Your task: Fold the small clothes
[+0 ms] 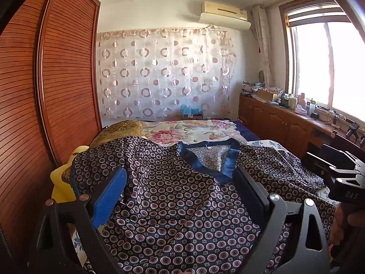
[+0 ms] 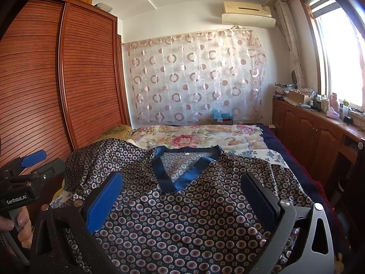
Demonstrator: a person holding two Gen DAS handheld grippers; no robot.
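A dark blue patterned top (image 1: 178,201) with a plain blue V-neck trim (image 1: 212,169) lies spread face up on the bed, collar away from me. It also shows in the right wrist view (image 2: 182,210). My left gripper (image 1: 180,178) is open and empty, its blue-padded fingers (image 1: 109,196) held above the top's lower half. My right gripper (image 2: 182,185) is open and empty, hovering over the top's middle below the neckline (image 2: 178,173). The left sleeve humps over a pillow.
A floral bedspread (image 2: 194,139) covers the bed beyond the top. A wooden slatted wardrobe (image 1: 57,80) stands close on the left. A low wooden cabinet (image 2: 319,127) with clutter runs along the right under the window. A yellow pillow (image 1: 61,187) lies at the left.
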